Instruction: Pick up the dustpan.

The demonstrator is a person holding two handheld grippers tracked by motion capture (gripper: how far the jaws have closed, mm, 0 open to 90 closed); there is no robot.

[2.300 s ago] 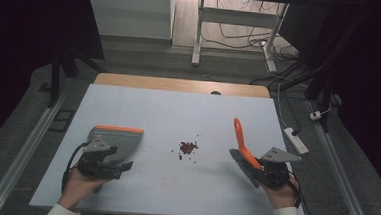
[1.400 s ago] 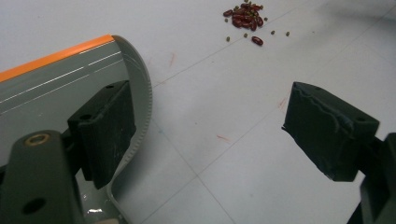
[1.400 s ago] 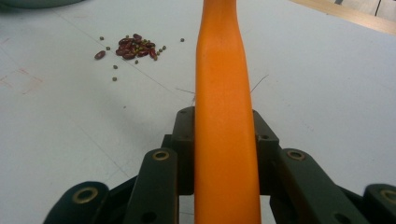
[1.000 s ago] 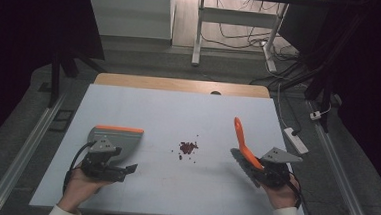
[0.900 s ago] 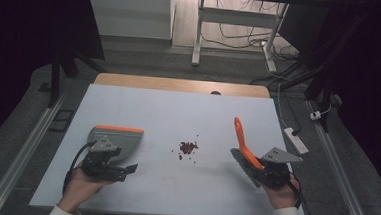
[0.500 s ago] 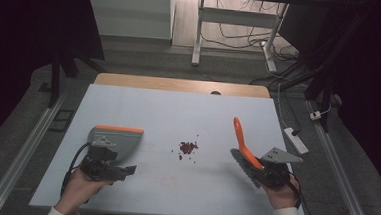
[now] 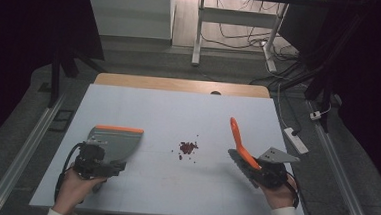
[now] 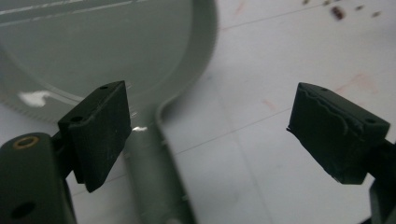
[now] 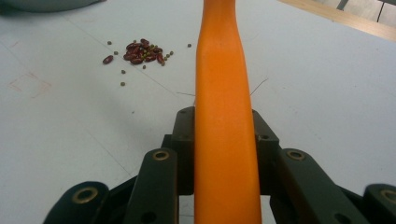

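**Get a grip on the dustpan before the brush moves**

The work in hand is sweeping the small pile of red beans (image 7: 188,147) at the middle of the white table (image 7: 178,112) into the grey dustpan (image 7: 116,142), which lies flat well to the left of the pile, its orange lip on the far edge. The right gripper (image 9: 223,140) is already set: its jaws are pressed together on the orange handle of the brush (image 7: 237,139), which rises tilted off the table to the right of the beans. In the right gripper view the handle runs straight up between the jaws, with the beans (image 9: 142,52) beyond and to the left.

The left gripper (image 8: 205,126) is the one to attend to. Its jaws have just been opening and now stand spread wide, pinching nothing; the dustpan's handle (image 8: 154,177) lies just beside the left-hand pad rather than centred in the gap.

To do this step well, I would shift the left gripper sideways until the handle sits midway between the pads, then close squarely across it, low enough that the pan cannot twist. The pan should then slide, flat on the table, up close to the pile. An off-centre pinch risks tipping the lip up so beans roll under it.
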